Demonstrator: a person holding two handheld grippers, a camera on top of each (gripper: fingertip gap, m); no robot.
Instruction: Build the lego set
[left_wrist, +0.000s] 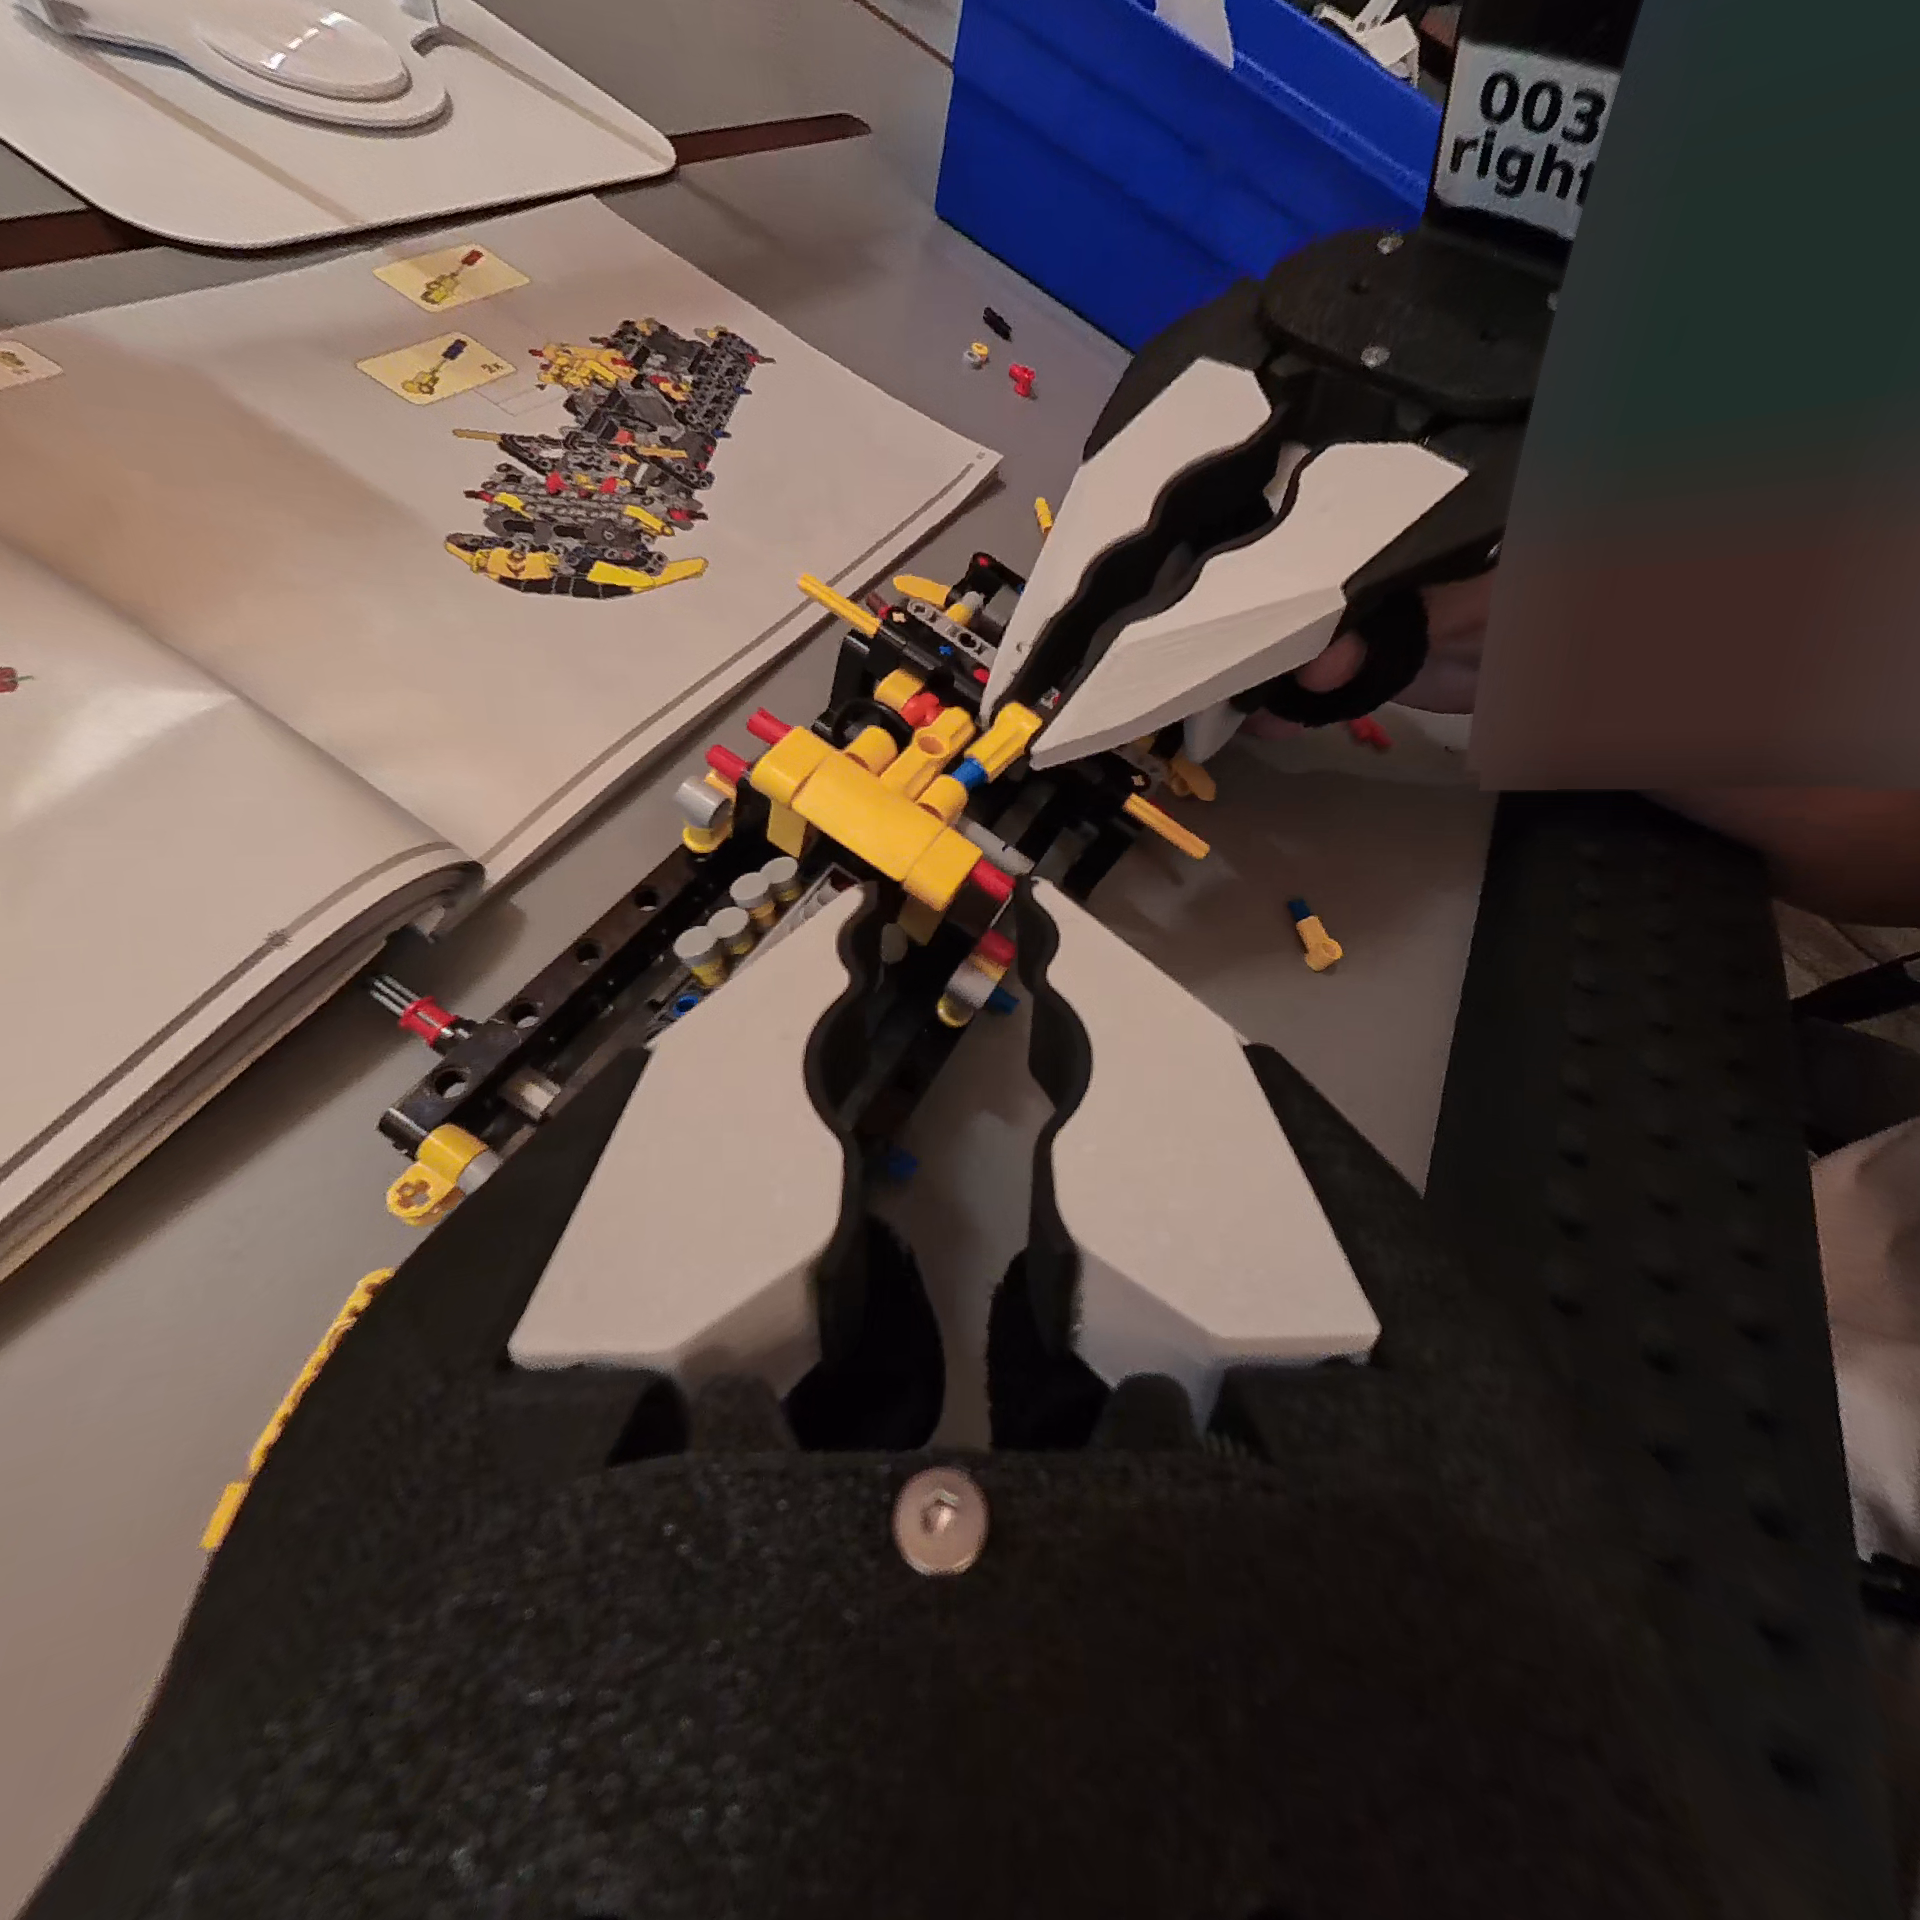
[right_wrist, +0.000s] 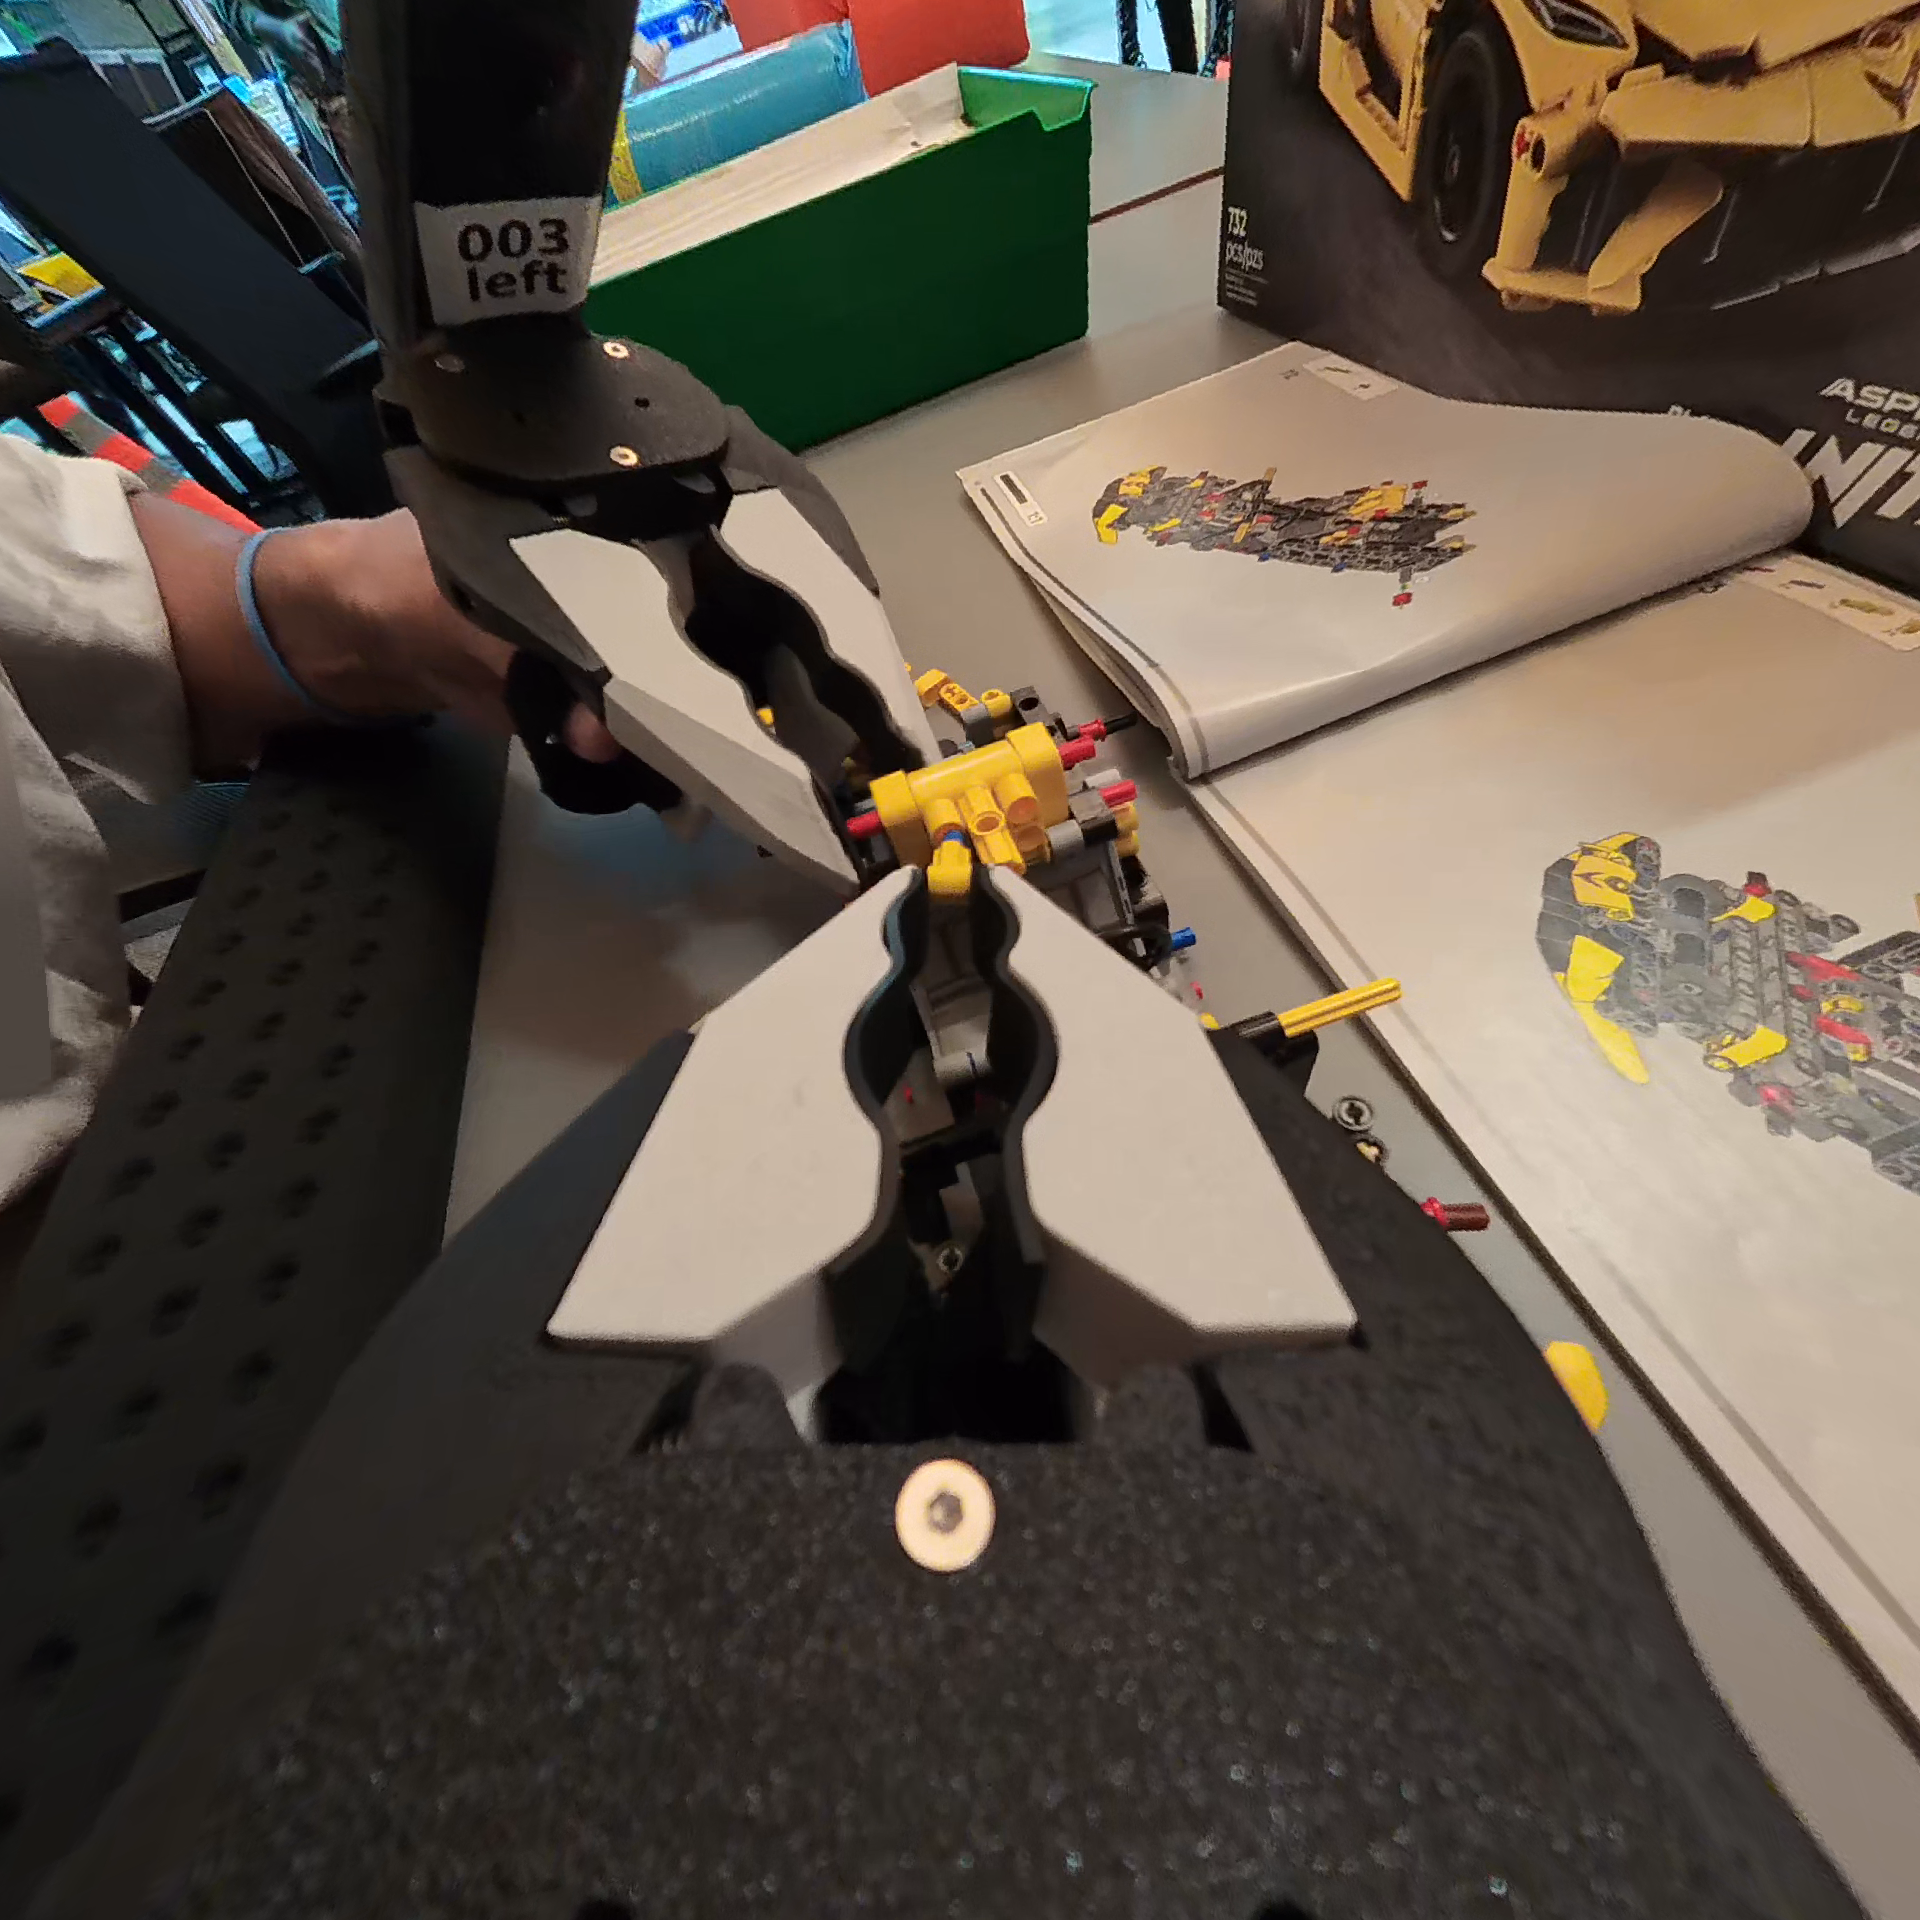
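Note:
The partly built lego model (left_wrist: 862, 800), a black chassis with yellow, red and grey parts, lies on the grey table beside the booklet. My left gripper (left_wrist: 951, 899) is shut on the chassis, one finger on each side of the black frame just behind the yellow block. It also shows in the right wrist view (right_wrist: 883, 810). My right gripper (right_wrist: 948, 883) is shut on a small yellow connector (right_wrist: 948, 868) with a blue pin, held against the model's (right_wrist: 997, 800) yellow block. In the left wrist view, the right gripper (left_wrist: 1013, 727) comes in from the upper right onto that connector (left_wrist: 1006, 736).
The open instruction booklet (left_wrist: 520, 623) lies left of the model. A blue bin (left_wrist: 1143, 156), a green bin (right_wrist: 883, 260) and the set's box (right_wrist: 1558, 208) stand behind. Loose pieces lie about: a yellow and blue pin (left_wrist: 1314, 935), red bits (left_wrist: 1021, 376), a yellow axle (right_wrist: 1340, 1006). Less than 4 cm separates the two grippers' tips.

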